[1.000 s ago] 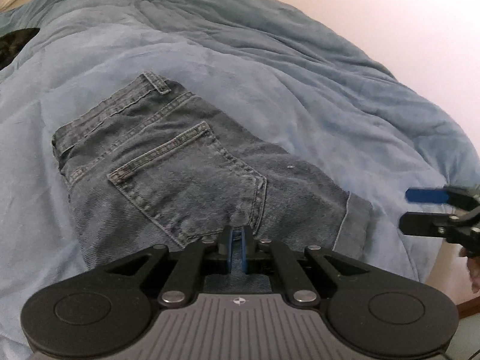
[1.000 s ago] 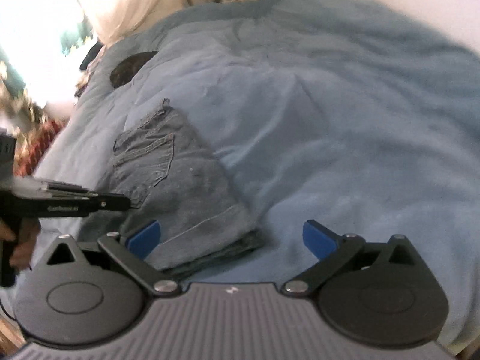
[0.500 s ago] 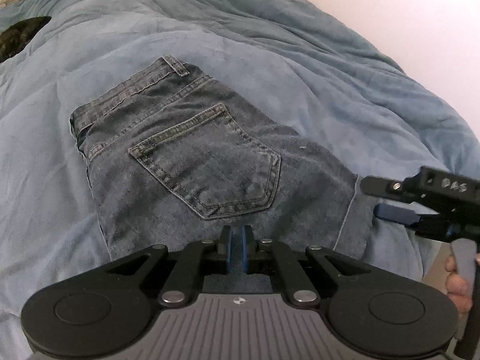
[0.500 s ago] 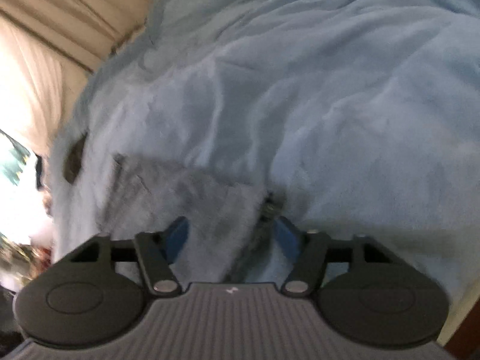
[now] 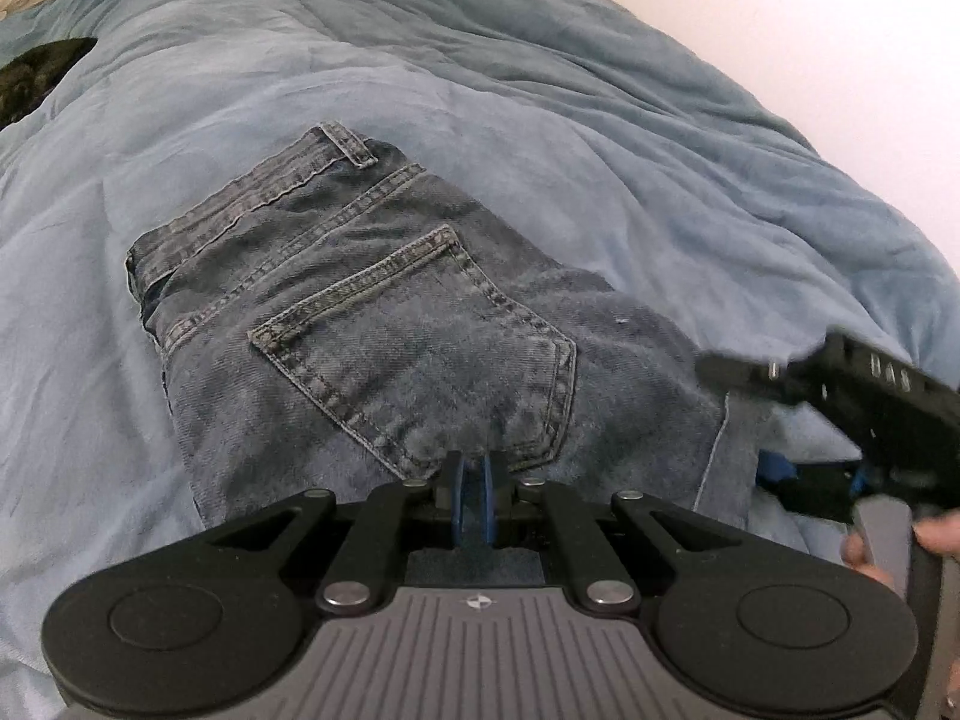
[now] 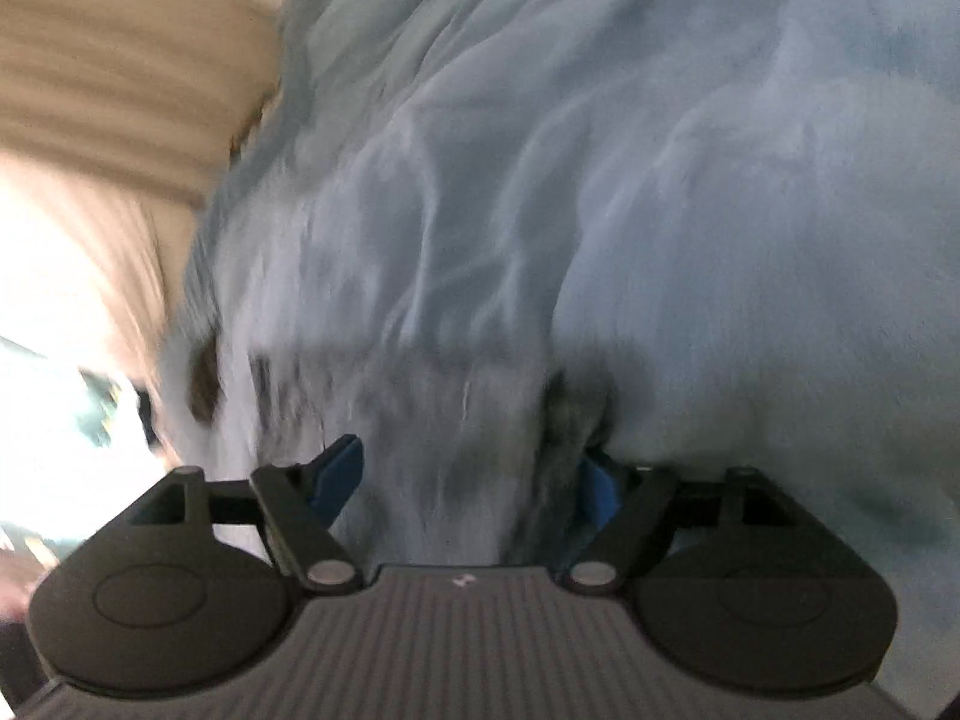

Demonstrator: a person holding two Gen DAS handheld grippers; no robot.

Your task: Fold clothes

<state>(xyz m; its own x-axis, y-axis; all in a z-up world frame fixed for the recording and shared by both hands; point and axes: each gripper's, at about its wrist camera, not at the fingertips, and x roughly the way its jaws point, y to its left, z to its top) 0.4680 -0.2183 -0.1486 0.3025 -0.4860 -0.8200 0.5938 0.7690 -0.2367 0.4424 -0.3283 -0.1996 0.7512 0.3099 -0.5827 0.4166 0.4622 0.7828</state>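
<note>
Folded blue jeans [image 5: 384, 330] lie back pocket up on a light blue comforter [image 5: 540, 120]. My left gripper [image 5: 472, 492] sits at the jeans' near edge, its blue pads shut with a thin strip of denim between them. My right gripper [image 5: 756, 420] comes in from the right. Its jaws stand open around the jeans' folded right end, one black finger above the cloth and one below. The right wrist view is blurred. There the right gripper [image 6: 468, 483] straddles the grey denim [image 6: 432, 420], whose dark folded edge lies against the right pad.
The comforter covers the whole bed. A dark object [image 5: 36, 78] lies at its far left. A pale wall [image 5: 780, 12] runs along the right side. Beige curtains [image 6: 90, 90] and a bright window show in the right wrist view. A person's fingers [image 5: 870, 552] hold the right gripper's handle.
The right gripper swung in from beside the bed onto the jeans' right end, and its jaws narrowed. The left gripper stayed shut at the near edge and shifted only slightly.
</note>
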